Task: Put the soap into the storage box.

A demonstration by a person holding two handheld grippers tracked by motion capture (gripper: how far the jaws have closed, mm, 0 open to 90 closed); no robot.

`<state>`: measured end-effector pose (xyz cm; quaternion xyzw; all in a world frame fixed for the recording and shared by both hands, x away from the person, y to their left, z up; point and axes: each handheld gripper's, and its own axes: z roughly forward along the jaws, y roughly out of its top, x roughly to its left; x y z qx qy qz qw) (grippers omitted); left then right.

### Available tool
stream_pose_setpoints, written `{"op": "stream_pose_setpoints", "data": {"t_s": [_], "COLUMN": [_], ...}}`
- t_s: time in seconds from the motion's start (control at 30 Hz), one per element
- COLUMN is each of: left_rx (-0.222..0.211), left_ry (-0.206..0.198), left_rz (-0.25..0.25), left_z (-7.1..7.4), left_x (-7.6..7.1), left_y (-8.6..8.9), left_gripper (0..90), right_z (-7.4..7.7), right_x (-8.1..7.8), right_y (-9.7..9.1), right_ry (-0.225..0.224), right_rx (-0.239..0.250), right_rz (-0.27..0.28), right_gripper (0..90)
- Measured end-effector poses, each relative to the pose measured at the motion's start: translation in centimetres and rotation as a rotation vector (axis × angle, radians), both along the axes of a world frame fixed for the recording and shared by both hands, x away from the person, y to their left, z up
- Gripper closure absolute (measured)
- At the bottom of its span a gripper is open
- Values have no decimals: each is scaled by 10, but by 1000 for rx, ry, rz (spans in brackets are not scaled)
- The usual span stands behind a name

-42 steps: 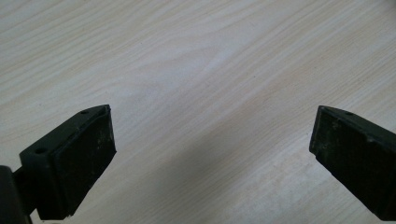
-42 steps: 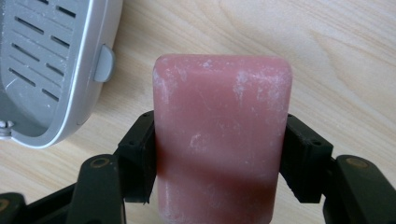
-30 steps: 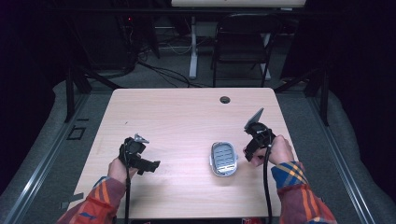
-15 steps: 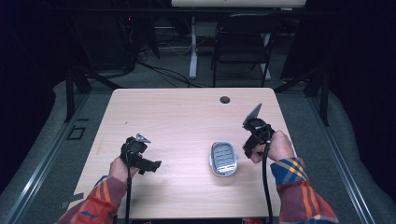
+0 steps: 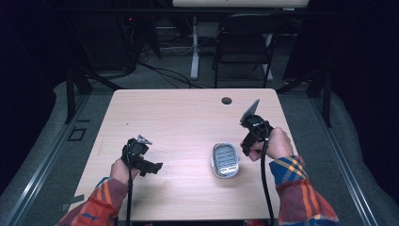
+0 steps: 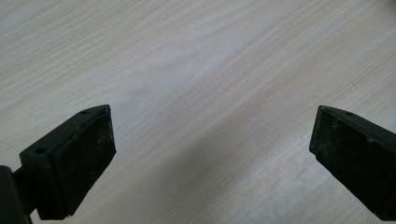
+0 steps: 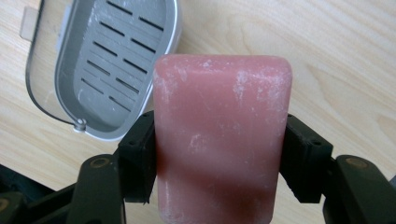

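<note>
On the pale wooden tabletop point(image 5: 188, 117) in a dark room, the pink soap bar point(image 7: 219, 135), clamped in the right hand-held gripper point(image 7: 219, 158), has risen beside the open grey soap dish point(image 5: 226, 160), likely bound for it. The left hand-held gripper point(image 6: 210, 149) idles with jaws apart.

Both sleeves are plaid flannel, red-orange crossed with blue and yellow stripes, the left sleeve point(image 5: 96, 207) and the right sleeve point(image 5: 301, 188) alike. The left gripper point(image 5: 141, 157) is matt black, blocky, with a small grey three-cornered plate on top; the right gripper point(image 5: 254, 127) is black too, its grey plate larger and pointed. A black cable point(image 5: 266, 183) trails from each. Up close, the jaws are black wedges with scuffed, dusty pads point(image 6: 79, 163), small screw holes near the tips, and round brass-coloured pivots point(image 7: 100, 162).
</note>
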<state>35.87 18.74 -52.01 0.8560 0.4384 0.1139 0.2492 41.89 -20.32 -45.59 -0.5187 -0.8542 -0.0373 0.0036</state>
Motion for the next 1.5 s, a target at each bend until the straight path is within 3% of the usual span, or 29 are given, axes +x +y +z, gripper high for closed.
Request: {"op": "stream_pose_setpoints", "data": {"t_s": [0.4,0.47,0.97,1.5], "left_rx": [2,2,4,4], "left_ry": [4,2,2,-2], "left_rz": [-3,-2,-3,-13], "left_z": [-1,0,-1,0], "left_x": [0,0,-1,-2], "left_y": [0,0,0,-1], "left_gripper": [2,2,2,2], "right_z": [2,3,3,2], "right_x": [2,3,2,3], "right_y": [11,14,28,39], "right_ry": [3,21,4,24], "right_rx": [4,-17,1,-14], "right_rz": [21,46,35,62], "right_gripper": [372,372,372,372]}}
